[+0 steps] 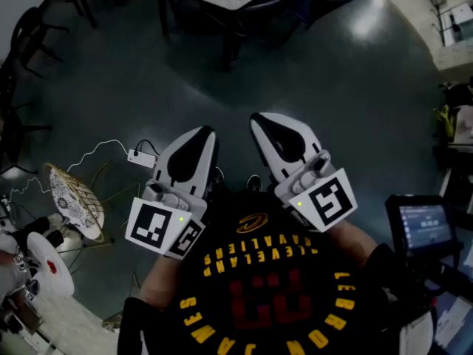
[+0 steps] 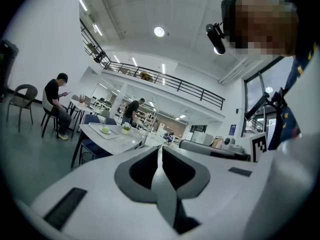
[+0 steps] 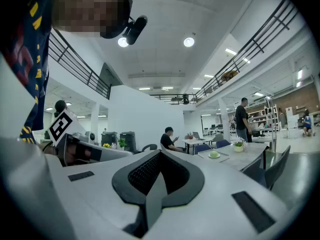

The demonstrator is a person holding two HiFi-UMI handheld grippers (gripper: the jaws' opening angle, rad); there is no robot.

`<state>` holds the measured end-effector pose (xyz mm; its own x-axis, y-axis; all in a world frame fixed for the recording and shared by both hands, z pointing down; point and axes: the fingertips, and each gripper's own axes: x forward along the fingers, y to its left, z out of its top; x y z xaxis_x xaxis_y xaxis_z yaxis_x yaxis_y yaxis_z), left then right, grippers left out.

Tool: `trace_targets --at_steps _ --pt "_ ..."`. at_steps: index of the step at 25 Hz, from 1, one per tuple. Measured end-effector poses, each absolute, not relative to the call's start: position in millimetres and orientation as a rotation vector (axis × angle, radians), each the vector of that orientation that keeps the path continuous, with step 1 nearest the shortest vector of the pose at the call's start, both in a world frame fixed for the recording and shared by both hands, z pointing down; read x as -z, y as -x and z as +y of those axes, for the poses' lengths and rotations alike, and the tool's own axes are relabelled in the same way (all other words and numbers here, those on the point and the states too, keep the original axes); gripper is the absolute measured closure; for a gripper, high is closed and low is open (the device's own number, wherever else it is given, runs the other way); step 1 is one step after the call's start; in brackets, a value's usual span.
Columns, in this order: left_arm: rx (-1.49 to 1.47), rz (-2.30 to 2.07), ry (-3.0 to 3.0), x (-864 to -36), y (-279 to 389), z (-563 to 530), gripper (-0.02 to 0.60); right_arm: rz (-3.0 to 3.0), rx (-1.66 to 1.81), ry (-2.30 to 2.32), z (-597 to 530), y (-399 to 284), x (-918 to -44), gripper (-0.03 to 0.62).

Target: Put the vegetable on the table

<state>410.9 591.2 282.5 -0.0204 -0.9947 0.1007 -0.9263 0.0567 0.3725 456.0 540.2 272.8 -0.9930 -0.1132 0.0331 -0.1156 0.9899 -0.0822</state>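
A wide, high white hall has a dark, glossy floor (image 1: 318, 72). Round ceiling lights (image 2: 159, 31) glow overhead, and a black-railed mezzanine balcony (image 2: 175, 85) runs along the far side. A pale stone-topped table (image 2: 125, 140) stands among dark chairs (image 2: 22, 96). A plain white wall (image 3: 145, 119) closes one end.

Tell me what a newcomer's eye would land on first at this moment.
The white left gripper and right gripper sit side by side at the centre of the head view over a dark floor, each with its fingers shut on nothing. Below them, the person's black shirt with yellow lettering fills the bottom of that view. Further off in the right gripper view stands a pale table bearing a small green round thing.
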Motion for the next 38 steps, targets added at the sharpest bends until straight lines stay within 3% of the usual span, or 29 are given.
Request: trace_targets --at_steps 9,16,22,32,38 --pt "0.226 -2.038 -1.927 -276 -509 568 0.552 -3.180 -0.268 -0.157 517 -551 -267 0.589" --pt "0.219 -2.106 -1.878 -270 -515 576 0.552 -3.154 -0.281 -0.129 520 -562 -273 0.589" --pt "0.263 -2.080 -1.873 -287 -470 585 0.552 -3.127 -0.272 -0.123 532 -511 -287 0.589" --pt "0.317 -2.023 -1.926 -279 -319 582 0.552 -3.070 -0.320 -0.247 525 -372 -288 0.589" --pt "0.347 -1.974 -1.953 -281 -262 580 0.552 -3.039 -0.364 -0.309 518 -318 -289 0.589"
